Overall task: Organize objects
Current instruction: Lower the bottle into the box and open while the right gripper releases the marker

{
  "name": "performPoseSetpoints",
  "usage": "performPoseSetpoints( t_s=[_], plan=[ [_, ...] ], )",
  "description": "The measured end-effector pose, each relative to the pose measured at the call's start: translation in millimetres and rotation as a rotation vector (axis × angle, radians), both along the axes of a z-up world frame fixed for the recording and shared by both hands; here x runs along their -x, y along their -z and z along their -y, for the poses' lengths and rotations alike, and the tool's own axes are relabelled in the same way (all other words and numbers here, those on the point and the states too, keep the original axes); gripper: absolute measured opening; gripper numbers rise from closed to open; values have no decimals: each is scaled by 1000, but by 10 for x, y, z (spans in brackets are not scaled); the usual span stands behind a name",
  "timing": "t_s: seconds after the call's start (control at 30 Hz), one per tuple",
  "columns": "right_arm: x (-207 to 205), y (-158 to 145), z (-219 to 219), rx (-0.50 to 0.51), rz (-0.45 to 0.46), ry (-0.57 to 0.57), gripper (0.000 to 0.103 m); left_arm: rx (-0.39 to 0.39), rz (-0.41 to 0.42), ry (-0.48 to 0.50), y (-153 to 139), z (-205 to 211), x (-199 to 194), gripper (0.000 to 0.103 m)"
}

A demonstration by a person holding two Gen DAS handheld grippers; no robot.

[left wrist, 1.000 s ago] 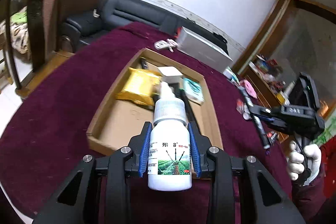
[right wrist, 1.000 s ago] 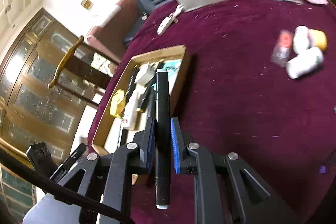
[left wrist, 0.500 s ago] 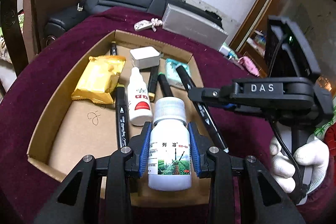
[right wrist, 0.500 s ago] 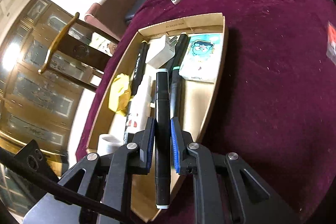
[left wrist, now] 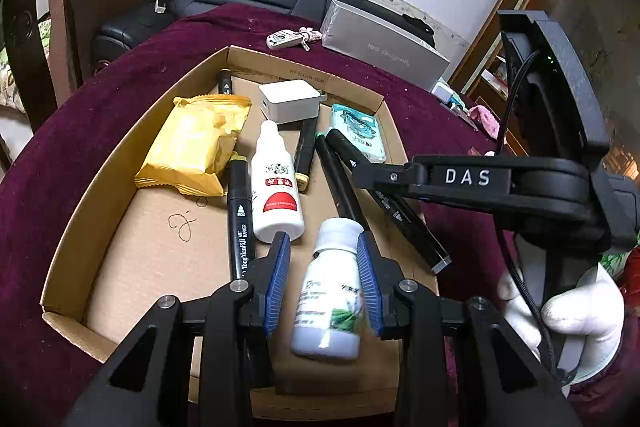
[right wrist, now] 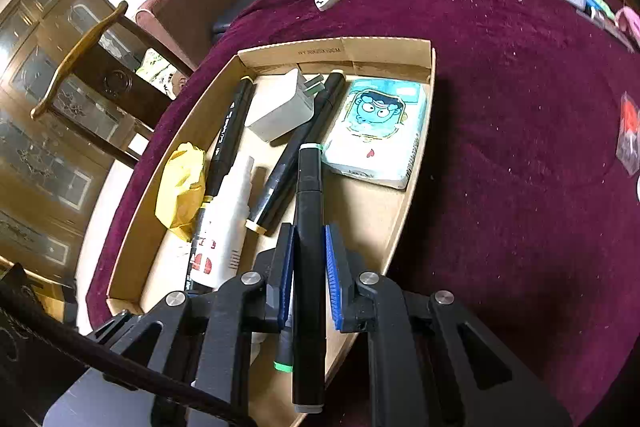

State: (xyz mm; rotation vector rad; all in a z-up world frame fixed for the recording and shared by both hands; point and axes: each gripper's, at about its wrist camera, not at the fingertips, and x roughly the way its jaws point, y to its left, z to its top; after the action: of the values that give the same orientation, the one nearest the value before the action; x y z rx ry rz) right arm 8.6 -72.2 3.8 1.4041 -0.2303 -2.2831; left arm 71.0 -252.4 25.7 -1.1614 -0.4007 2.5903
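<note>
Our left gripper [left wrist: 322, 239] stands part open. The white plastic bottle with the white screw cap and green plant label [left wrist: 330, 299] lies tilted and blurred between the blue pads [left wrist: 276, 279], with a gap showing at the left one, so the bottle sits loose, low in the frame over the near end of the shallow brown cardboard tray [left wrist: 120, 163]; its print is unreadable. Our right gripper [right wrist: 307, 231] is clamped on a black green-banded marker pen [right wrist: 308, 187] at lower centre, above the tray. That gripper's body reads "DAS". In the tray lie a black marker marked "TongNianRUI ART MARKER" [left wrist: 240, 223], a white red-labelled dropper bottle [left wrist: 276, 187] and a crumpled yellow packet [left wrist: 192, 147].
</note>
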Motion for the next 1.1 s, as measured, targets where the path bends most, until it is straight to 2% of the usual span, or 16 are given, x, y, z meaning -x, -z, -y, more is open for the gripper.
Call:
performPoseSetpoints(
  t_s=[0.13, 0.27, 0.5, 0.73, 0.87, 1.1],
  plan=[
    [21, 8, 42, -15, -4, 5, 14, -29, 2, -5, -19, 40, -12, 31],
    [-8, -35, 39, -42, -35, 28, 18, -55, -10, -10, -88, 73, -62, 40],
    [-116, -234, 29, -91, -134, 42, 39, -75, -29, -31, -199, 139, -163, 41],
    [-259, -308, 27, -99, -159, 33, 39, -79, -46, -52, -282, 198, -281, 42],
    [-480, -503, 30, -141, -257, 31, 39, -66, -39, -61, -299, 166, -299, 42],
    [-866, -819, -77, -251, -452, 71, 52, -42, -42, -39, -366, -32, -337, 42]
  ],
)
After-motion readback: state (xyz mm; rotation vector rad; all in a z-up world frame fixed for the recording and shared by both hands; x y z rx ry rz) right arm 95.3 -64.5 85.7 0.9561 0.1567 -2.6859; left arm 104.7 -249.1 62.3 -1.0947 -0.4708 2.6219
